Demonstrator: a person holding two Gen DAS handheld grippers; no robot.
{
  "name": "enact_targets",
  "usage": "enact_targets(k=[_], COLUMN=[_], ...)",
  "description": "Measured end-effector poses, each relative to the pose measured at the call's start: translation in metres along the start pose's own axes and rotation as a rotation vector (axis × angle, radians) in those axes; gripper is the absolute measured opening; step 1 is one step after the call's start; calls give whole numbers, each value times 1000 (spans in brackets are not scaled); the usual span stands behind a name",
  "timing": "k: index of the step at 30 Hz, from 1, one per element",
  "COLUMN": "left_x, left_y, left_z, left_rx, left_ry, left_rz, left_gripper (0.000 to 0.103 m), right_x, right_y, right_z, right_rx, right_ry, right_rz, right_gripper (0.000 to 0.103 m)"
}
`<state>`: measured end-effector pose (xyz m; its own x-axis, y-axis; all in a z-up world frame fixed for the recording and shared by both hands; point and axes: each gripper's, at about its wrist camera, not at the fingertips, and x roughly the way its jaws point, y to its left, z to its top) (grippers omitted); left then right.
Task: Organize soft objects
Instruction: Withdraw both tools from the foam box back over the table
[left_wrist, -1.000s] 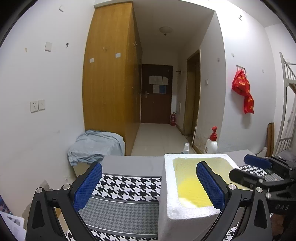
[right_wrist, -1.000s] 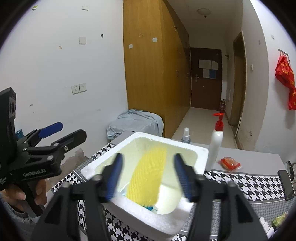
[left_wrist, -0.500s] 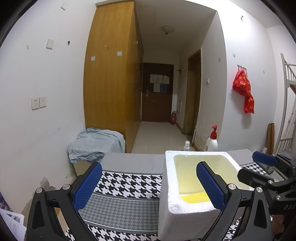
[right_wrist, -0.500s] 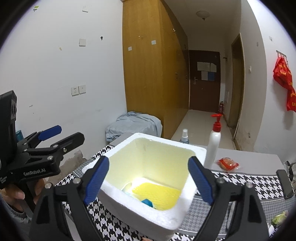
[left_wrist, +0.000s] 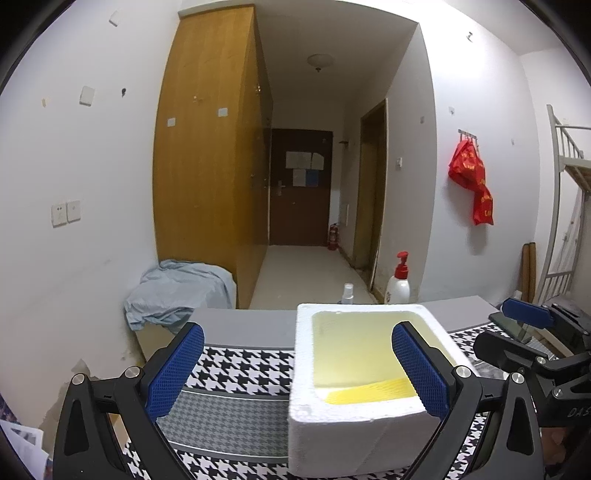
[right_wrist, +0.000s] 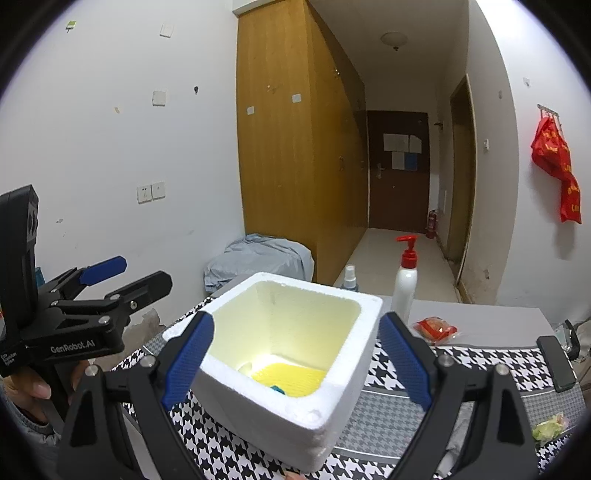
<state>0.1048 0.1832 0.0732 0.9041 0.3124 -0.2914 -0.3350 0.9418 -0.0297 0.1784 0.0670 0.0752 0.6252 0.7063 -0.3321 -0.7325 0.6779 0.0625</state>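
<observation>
Yellow foam net (right_wrist: 290, 373) in foam box (right_wrist: 332, 410), right gripper (right_wrist: 295, 363) above, jaws spread

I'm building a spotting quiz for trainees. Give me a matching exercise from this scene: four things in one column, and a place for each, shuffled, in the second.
Things:
1. yellow net
2. pump bottle
3. red bag
4. red packet

Places:
A. hanging on the wall hooks
B. on the bare grey tabletop, right of the foam box
C. on the floor of the foam box
D. upright behind the foam box's right corner

Pairs: 1-C, 2-D, 3-A, 4-B
</observation>
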Motion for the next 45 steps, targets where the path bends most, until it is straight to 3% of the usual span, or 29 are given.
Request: enact_targets(k=[23,45], left_x=[-14,-12], left_y=[-76,-128], left_z=[5,-26], left_rx=[87,51], left_ry=[-39,-26], left_rz=[-94,-245], left_gripper=[102,102], right_x=[-60,-98], right_y=[-49,-102], right_z=[-15,-50], right_rx=[37,98], right_ry=[-78,-84], right_rz=[-91,-212], right_gripper=[97,101])
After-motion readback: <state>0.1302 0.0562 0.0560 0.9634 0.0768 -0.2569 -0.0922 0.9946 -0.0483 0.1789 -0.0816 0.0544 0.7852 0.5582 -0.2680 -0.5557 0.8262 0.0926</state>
